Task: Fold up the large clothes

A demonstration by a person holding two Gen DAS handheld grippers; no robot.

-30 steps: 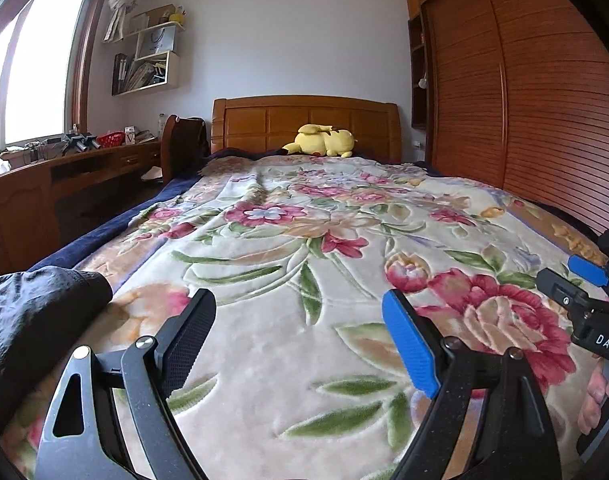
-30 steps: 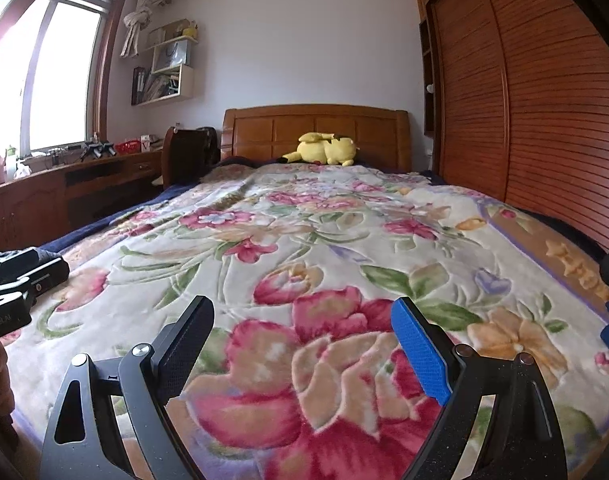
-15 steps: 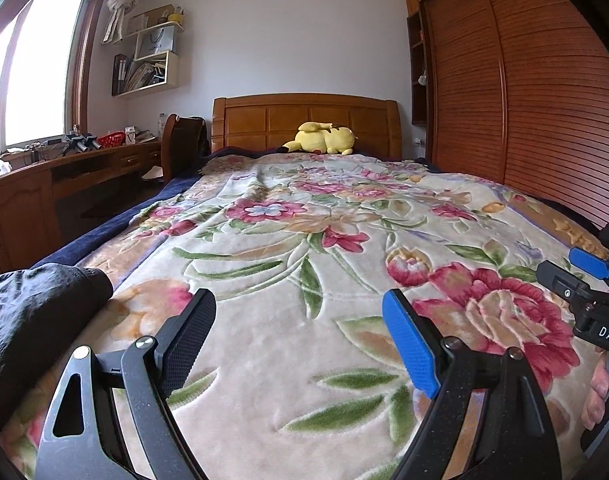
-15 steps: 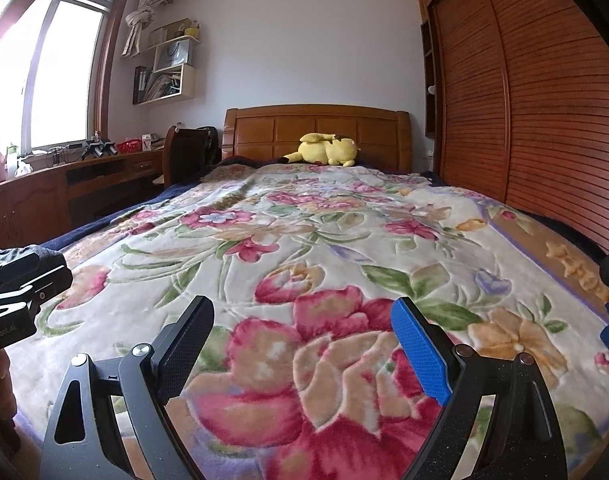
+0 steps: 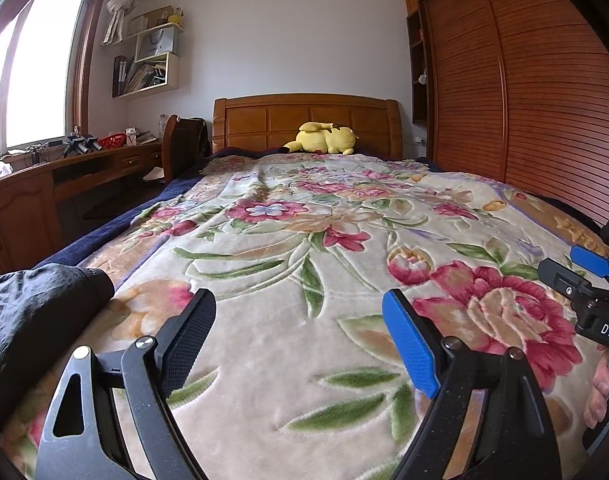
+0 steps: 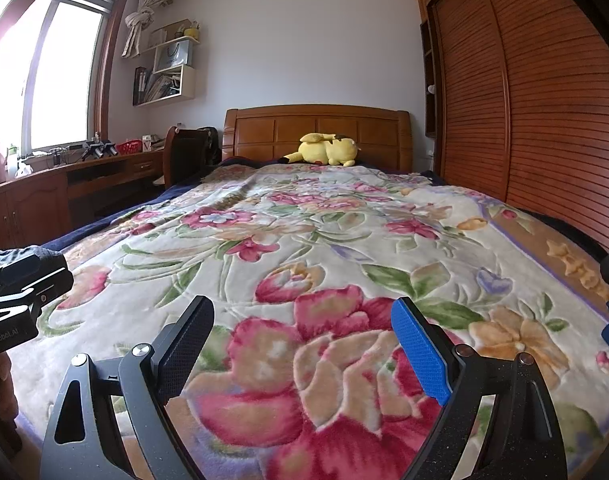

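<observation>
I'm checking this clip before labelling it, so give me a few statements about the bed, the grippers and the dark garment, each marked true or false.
1. The left gripper stands open and empty. True.
2. The yellow plush toy lies by the wooden headboard. True.
3. The black crinkled garment is spread flat mid-bed. False: it lies bunched at the floral blanket's near left edge.
4. The right gripper clamps the blanket. False: it is open, holding nothing.

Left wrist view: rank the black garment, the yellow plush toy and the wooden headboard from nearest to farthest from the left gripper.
1. Black garment, just left of the open left gripper, on the bed's near corner.
2. Yellow plush toy, far end of the floral blanket.
3. Wooden headboard, right behind the toy.
</observation>
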